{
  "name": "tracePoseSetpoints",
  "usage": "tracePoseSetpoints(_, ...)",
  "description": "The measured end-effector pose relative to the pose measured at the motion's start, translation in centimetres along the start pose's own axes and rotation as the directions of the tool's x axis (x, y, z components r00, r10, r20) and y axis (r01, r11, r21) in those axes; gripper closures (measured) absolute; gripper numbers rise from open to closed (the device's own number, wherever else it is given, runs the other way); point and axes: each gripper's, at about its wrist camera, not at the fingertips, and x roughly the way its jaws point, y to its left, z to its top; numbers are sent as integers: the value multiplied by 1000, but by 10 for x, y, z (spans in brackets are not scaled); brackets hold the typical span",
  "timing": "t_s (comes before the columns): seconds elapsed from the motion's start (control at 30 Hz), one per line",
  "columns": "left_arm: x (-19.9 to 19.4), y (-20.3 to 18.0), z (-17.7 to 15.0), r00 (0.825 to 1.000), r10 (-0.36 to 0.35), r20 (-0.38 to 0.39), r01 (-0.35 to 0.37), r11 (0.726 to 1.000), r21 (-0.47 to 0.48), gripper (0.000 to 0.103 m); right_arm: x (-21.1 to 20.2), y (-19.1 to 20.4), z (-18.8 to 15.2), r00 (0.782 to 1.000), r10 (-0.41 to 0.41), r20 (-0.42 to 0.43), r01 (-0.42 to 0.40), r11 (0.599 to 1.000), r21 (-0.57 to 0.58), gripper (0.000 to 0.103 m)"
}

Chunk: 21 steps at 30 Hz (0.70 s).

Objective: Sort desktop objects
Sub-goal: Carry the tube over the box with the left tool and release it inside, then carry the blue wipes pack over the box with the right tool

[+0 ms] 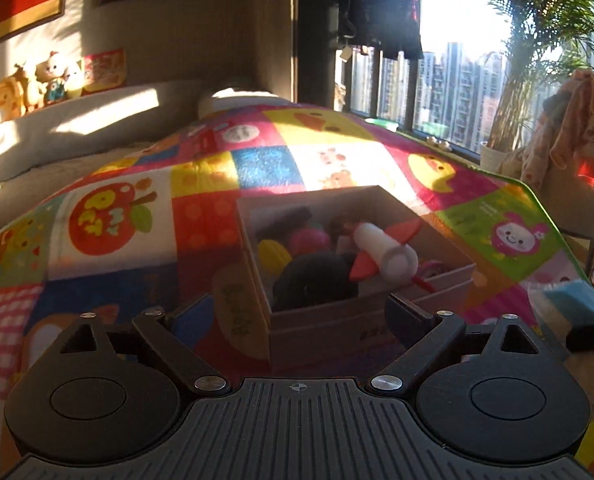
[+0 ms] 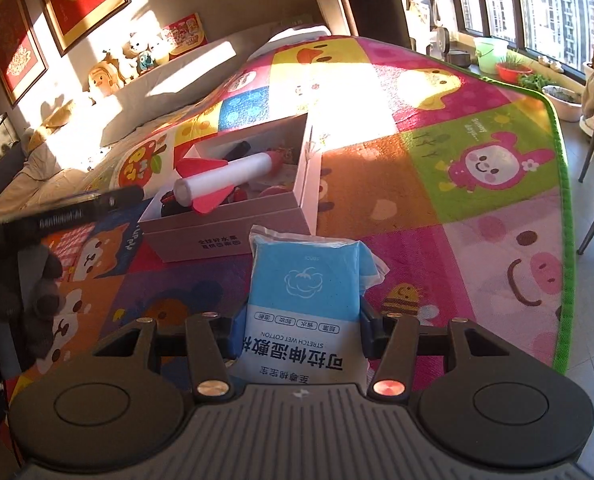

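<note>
Patchwork play mat (image 2: 437,208) underlies everything; on it sits an open cardboard box (image 2: 233,232) with a white foam rocket (image 1: 381,254) lying atop its toys; left gripper (image 1: 297,312) hangs before the box, jaws wide and empty; right gripper (image 2: 301,330) clamps a blue wet-cotton packet (image 2: 305,280).

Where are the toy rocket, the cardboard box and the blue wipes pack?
toy rocket (image 2: 225,178), right wrist view, white body.
cardboard box (image 2: 233,242), right wrist view, printed front wall.
blue wipes pack (image 2: 305,280), right wrist view, cloud logo.
</note>
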Motion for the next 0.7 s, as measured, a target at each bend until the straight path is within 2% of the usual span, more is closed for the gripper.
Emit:
tracePoseSetpoints(0.1,-5,5,-25,999,-20,-39,19,999,-26,5,3,17,15,1000,22,18,-21,999,-35,52)
tracePoseSetpoints(0.23,-5,10,-42,995,-52,-86,48,998,-48,4,3,58,62,992,47,118,-28,987,-158,56)
tracePoseSetpoints(0.3,-6,12,-47,994,-61,-95,55,996,-64,3,13,80,89,987,48,156,-13,975,-220,56)
tracePoseSetpoints(0.4,-14,16,-54,993,-75,-88,68,994,-83,3,40,113,129,981,7,193,52,954,-295,58)
tracePoseSetpoints(0.43,-17,18,-57,993,-84,-85,76,993,-88,3,51,121,140,983,-16,182,72,951,-301,58)
tracePoseSetpoints(0.5,-24,23,-62,992,-99,-82,91,991,-98,2,65,125,148,992,-12,124,49,953,-299,58)
tracePoseSetpoints(0.53,-26,25,-65,991,-98,-85,89,991,-104,2,69,125,144,996,4,87,22,954,-300,51)
tracePoseSetpoints(0.57,-28,28,-67,991,-96,-93,85,990,-113,1,71,122,138,998,17,56,0,954,-300,32)
tracePoseSetpoints(0.63,-27,31,-70,989,-90,-118,74,988,-138,1,72,112,114,1000,18,16,-12,954,-299,11)
tracePoseSetpoints(0.7,-26,30,-72,985,-97,-142,75,986,-151,1,73,100,87,999,-16,-30,6,950,-313,11)
